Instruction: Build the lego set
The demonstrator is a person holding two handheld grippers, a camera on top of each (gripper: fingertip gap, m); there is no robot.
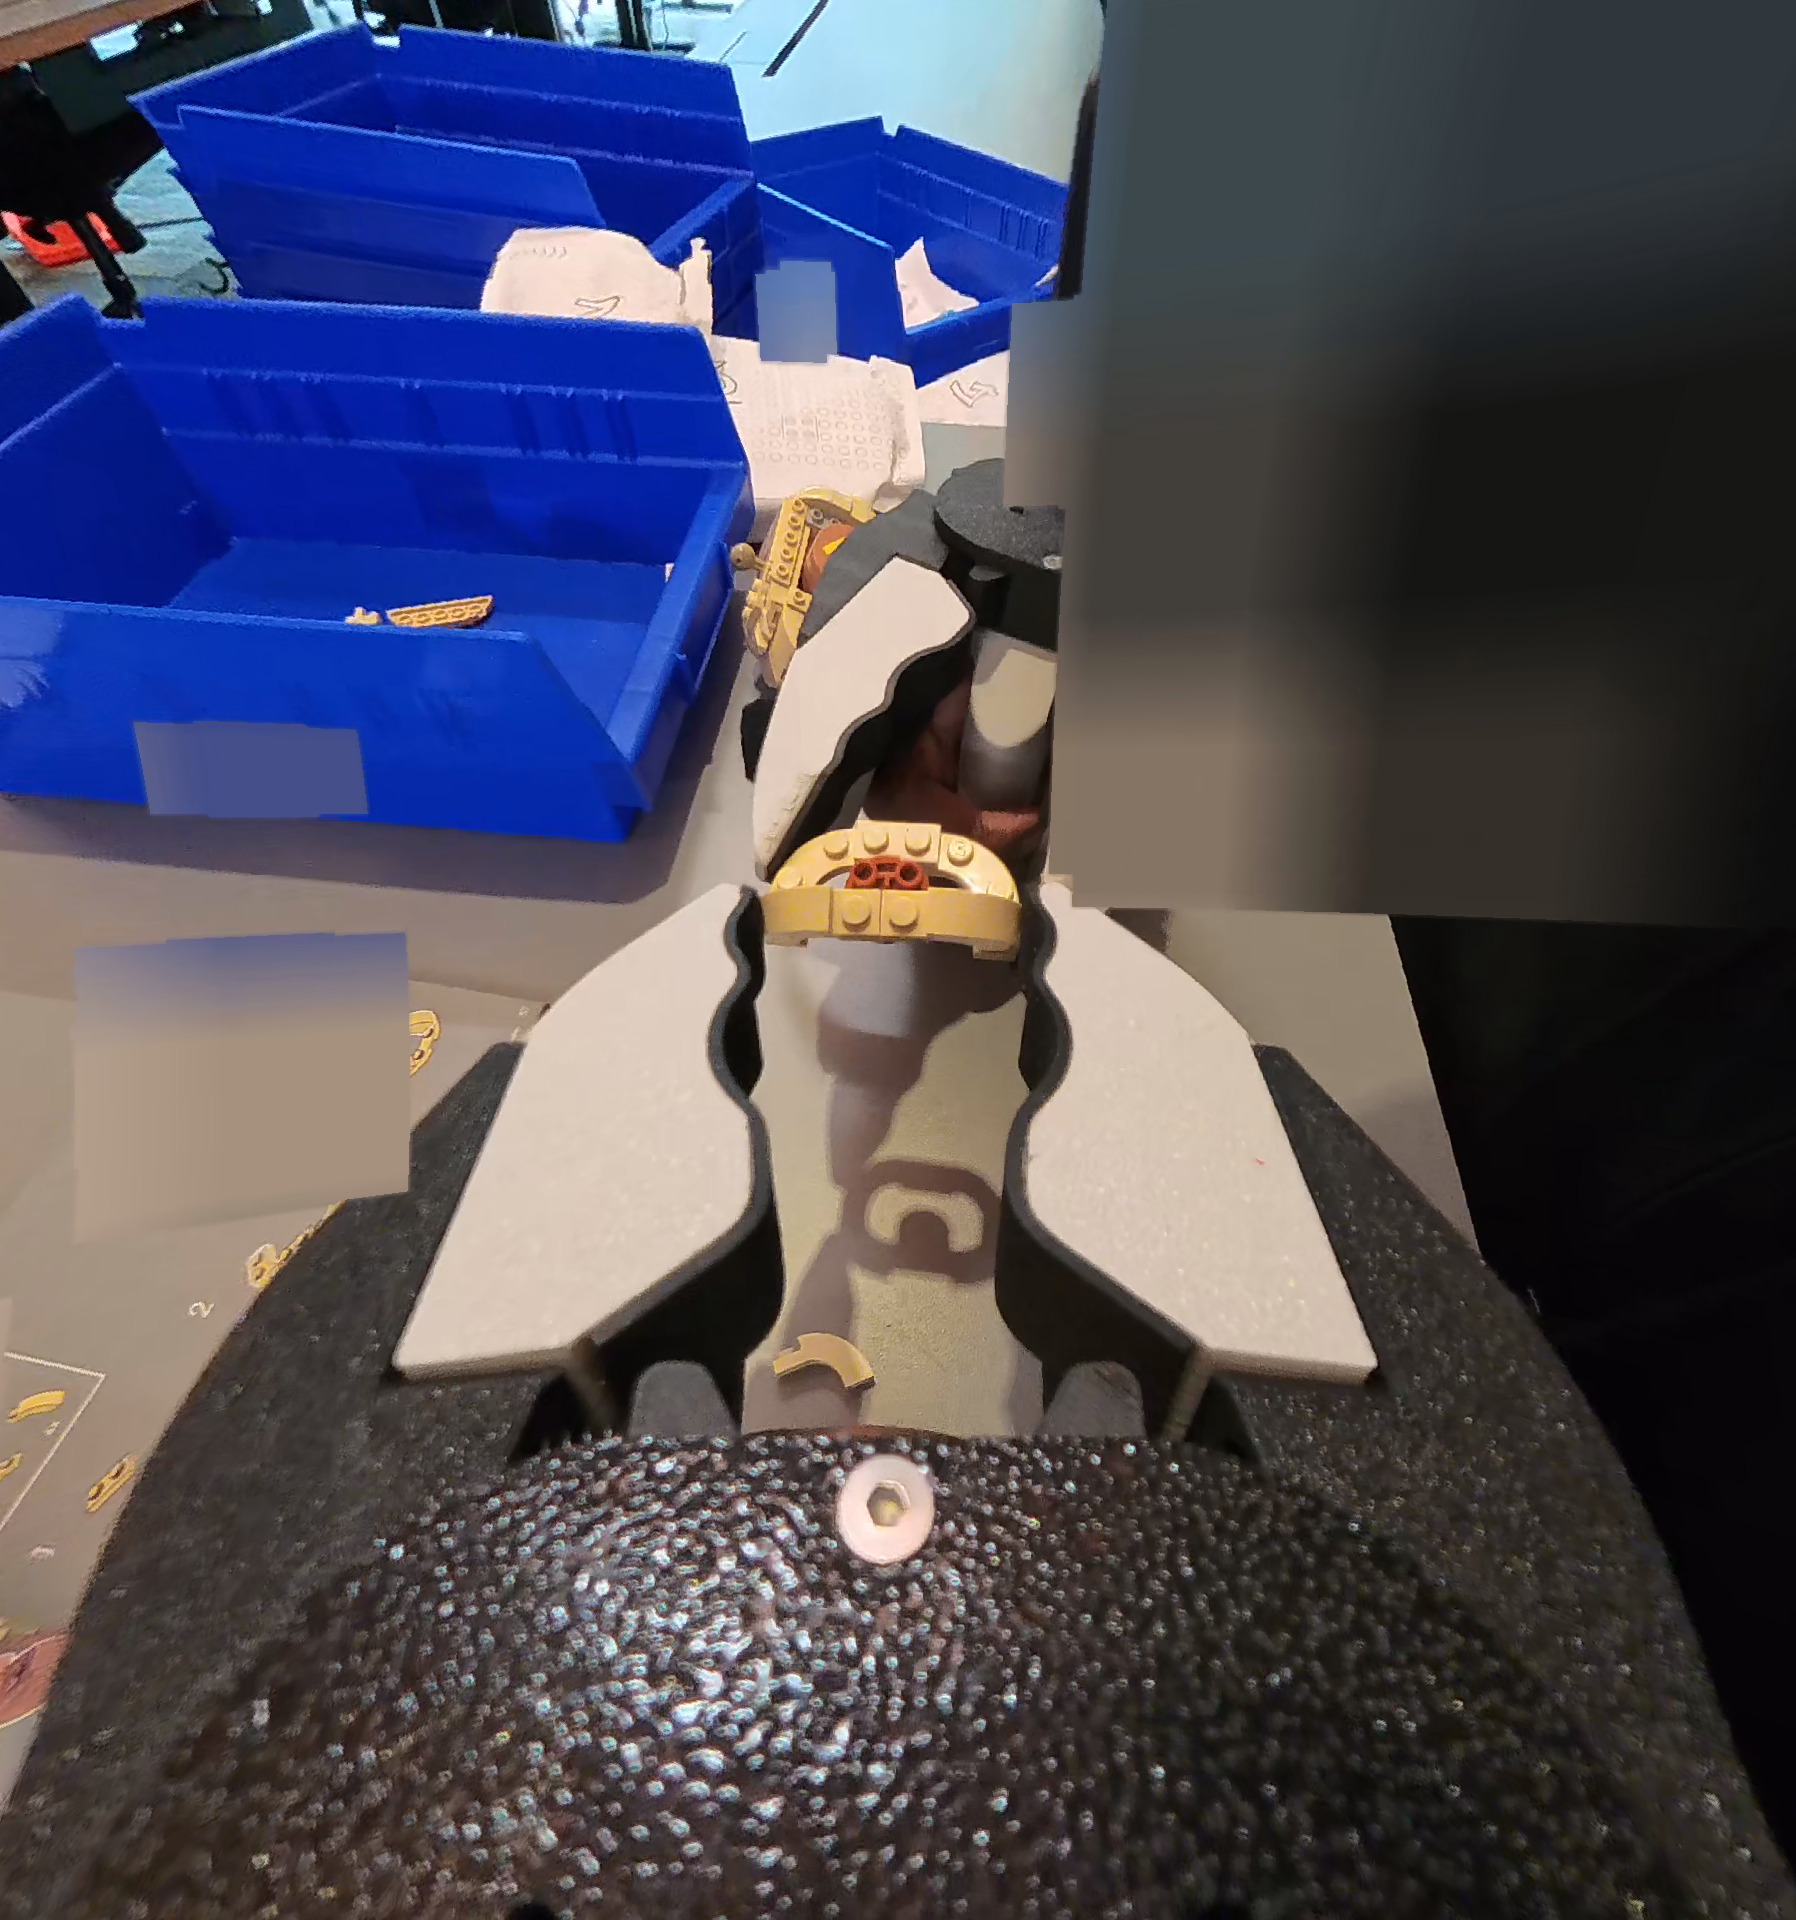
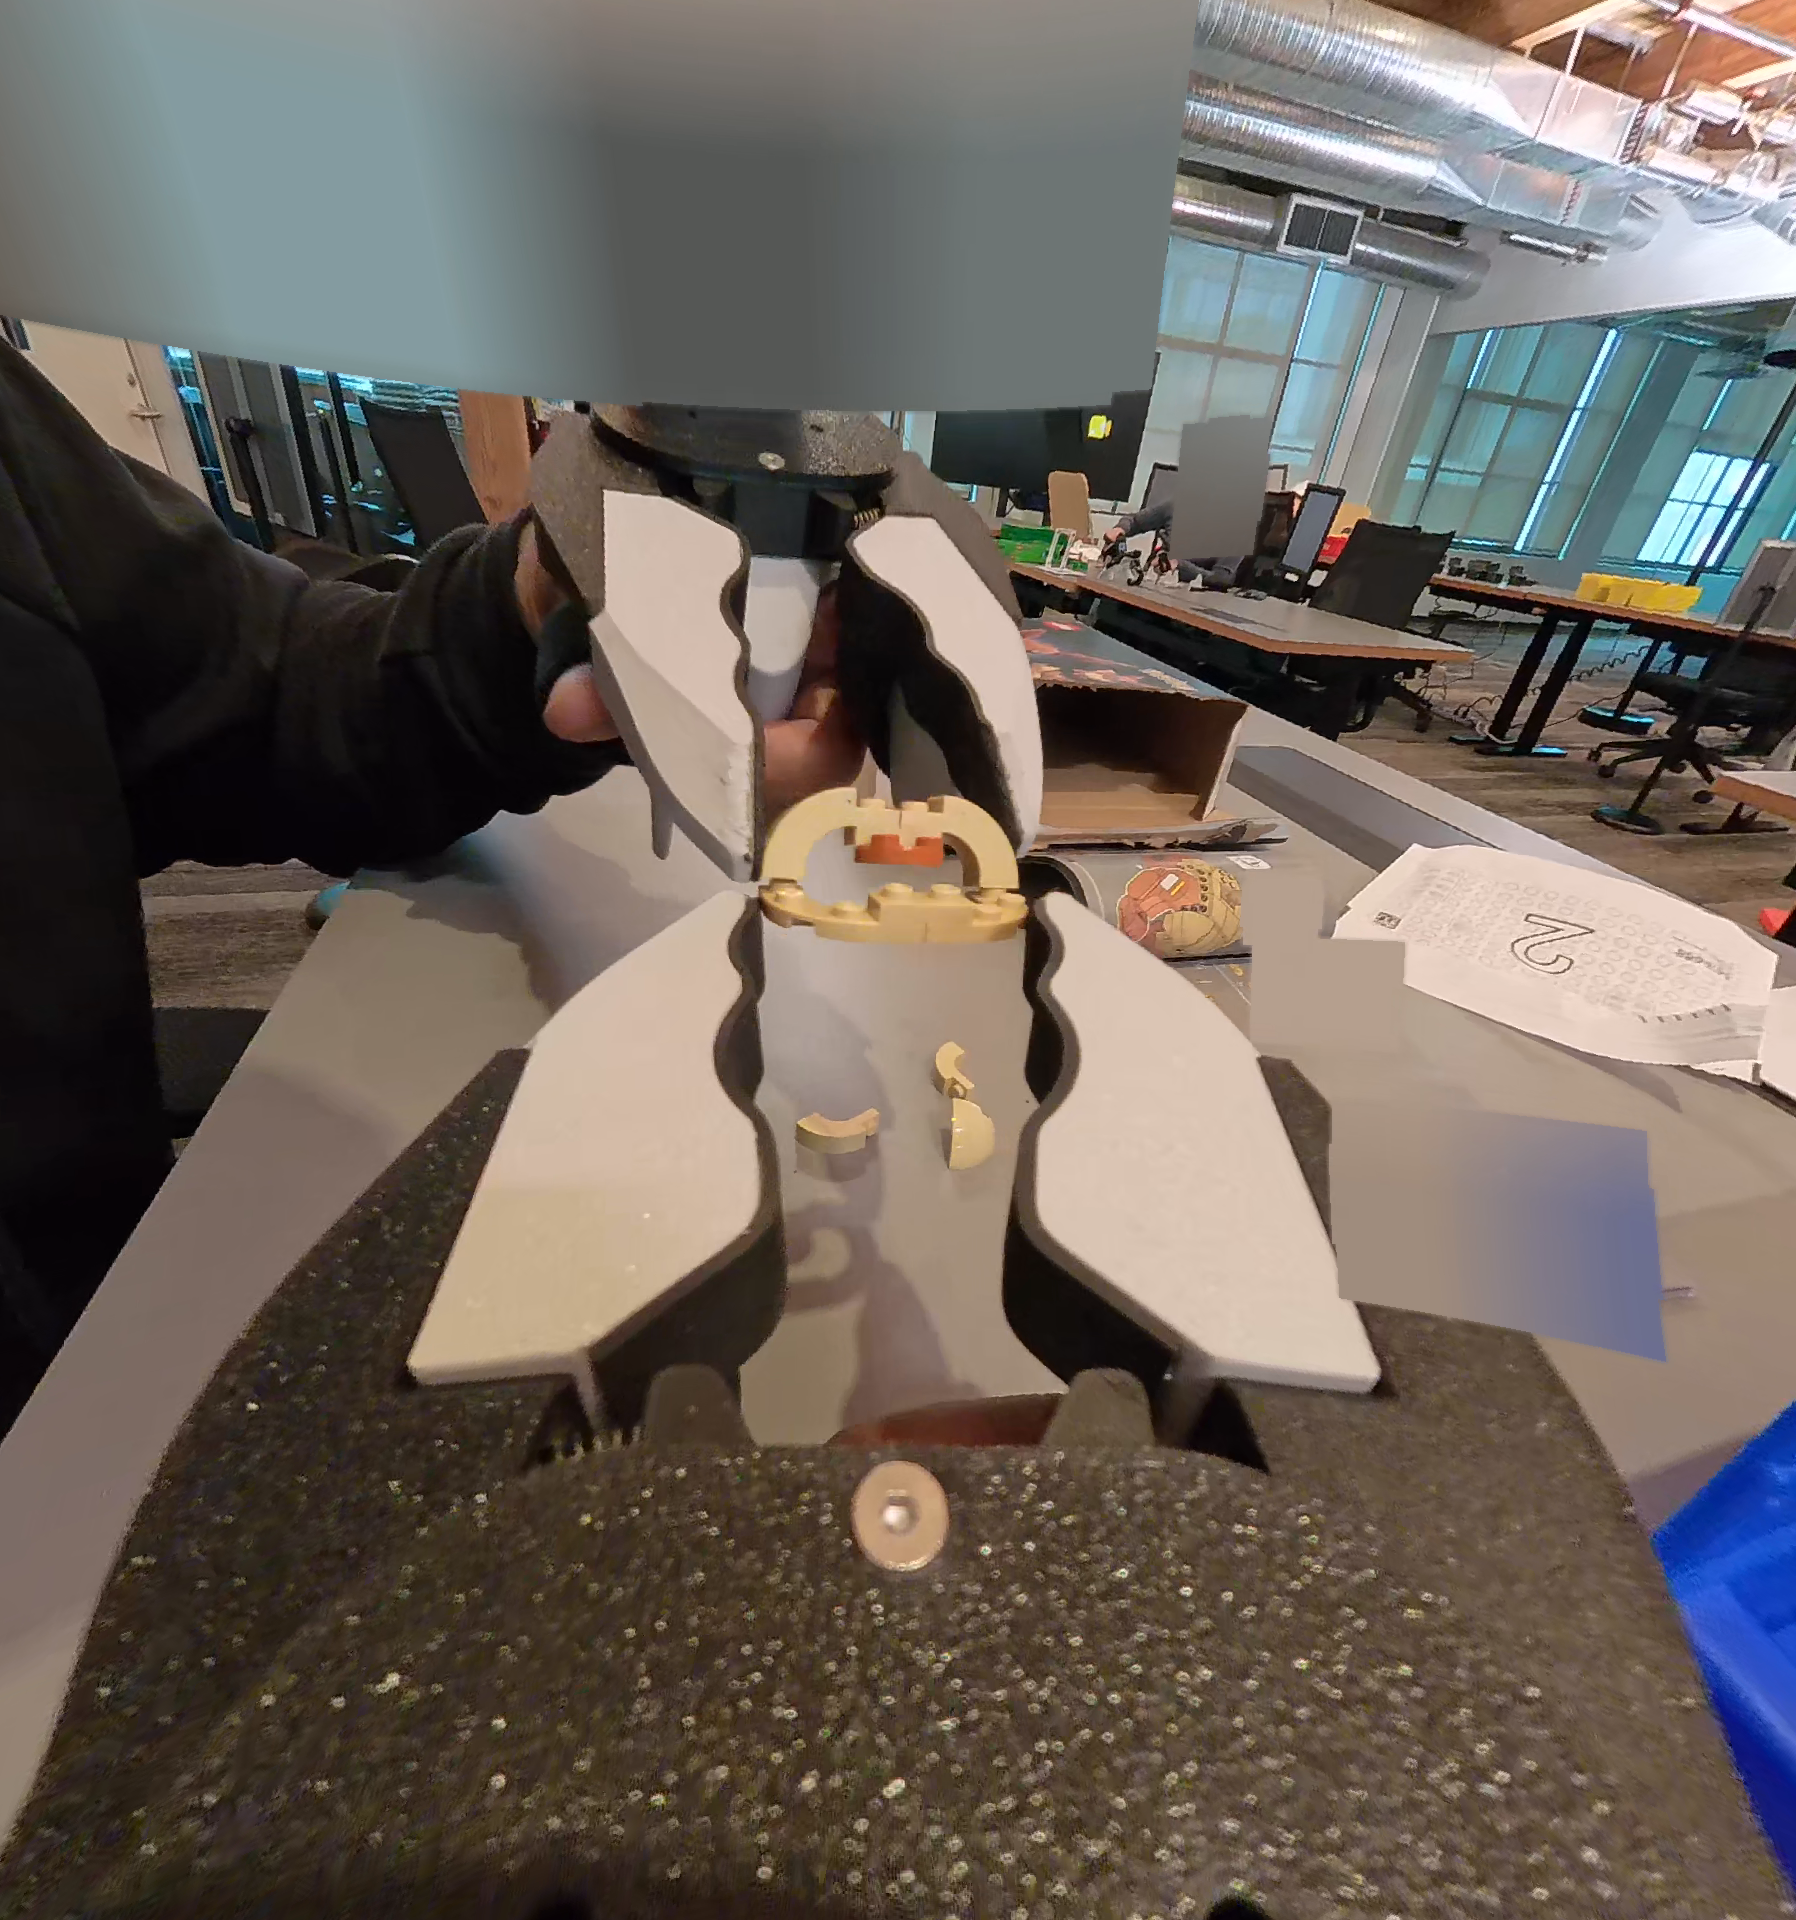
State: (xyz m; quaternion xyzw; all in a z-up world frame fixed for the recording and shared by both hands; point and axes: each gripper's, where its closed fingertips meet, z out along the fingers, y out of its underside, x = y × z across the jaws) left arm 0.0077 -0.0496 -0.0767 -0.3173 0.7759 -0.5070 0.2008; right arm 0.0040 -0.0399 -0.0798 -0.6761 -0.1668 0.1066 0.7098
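Both grippers meet tip to tip above the grey worktop [image 2: 374,997], with a tan brick ring [image 2: 892,878] between them. The ring is two curved tan arches facing each other, with a small reddish-brown brick [image 2: 899,850] on the inner side of the arch that is farther in the right wrist view.

Right gripper [image 2: 892,914]: jaws narrow, closed on the nearer tan arch of the ring; both pads press against the arch's ends.

Left gripper [image 1: 892,914]: jaws narrow, closed on the other arch of the ring, pads against its ends. In the right wrist view this gripper comes in from beyond the ring, with a hand in a black sleeve [image 2: 250,675] behind it.

The ring is held clear of the worktop, with its shadow on the surface under it.

Relative to the ring:
- Below it, on the worktop, three loose tan curved pieces [image 2: 838,1130] lie close together.
- Beyond it, in the left wrist view, stands a partly built tan model [image 1: 785,582], just beside a blue bin [image 1: 333,665].
- That bin holds a flat tan plate [image 1: 439,615]. More blue bins [image 1: 437,177] stand farther back.
- In the right wrist view, an open cardboard box [image 2: 1133,758] is behind it, with an instruction booklet [image 2: 1180,909] and white paper bags [image 2: 1559,956] off to the right.
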